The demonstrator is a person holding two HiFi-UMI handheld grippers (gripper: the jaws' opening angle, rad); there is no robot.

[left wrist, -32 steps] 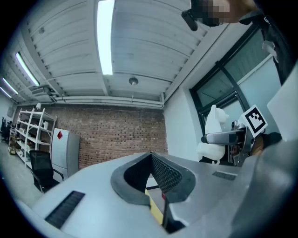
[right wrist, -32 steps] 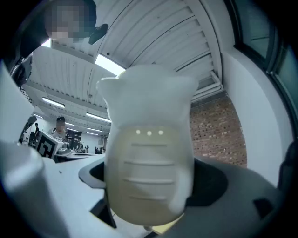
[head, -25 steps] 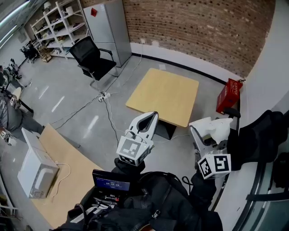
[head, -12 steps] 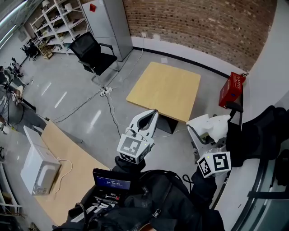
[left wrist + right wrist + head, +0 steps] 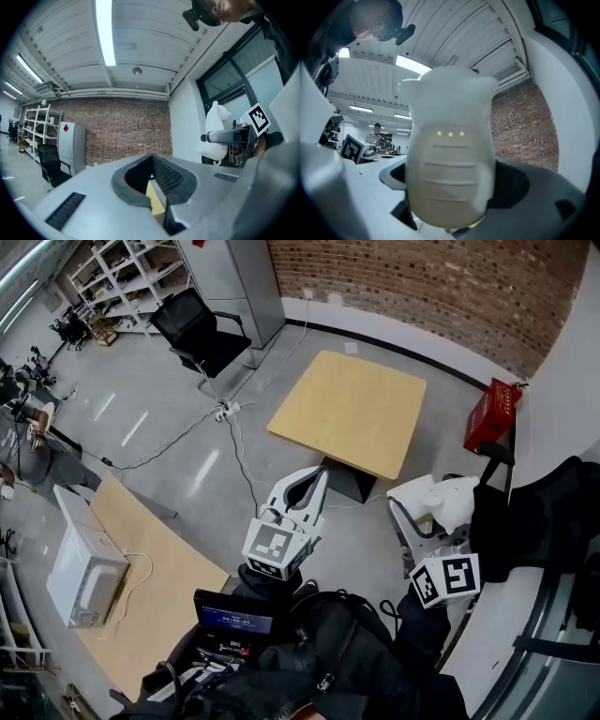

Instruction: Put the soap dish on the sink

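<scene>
Black sleeves (image 5: 417, 645); white left tool (image 5: 317, 480), right tool (image 5: 431, 506).

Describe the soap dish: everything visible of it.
The soap dish is white and looks like plastic, with rounded corners and a wider rim at the top. The face toward the right gripper's camera shows four horizontal lines, ribs or slots, with three small dots above them. It stands on edge, clamped between the jaws of the right gripper, held up in the air and touching nothing else.
</scene>
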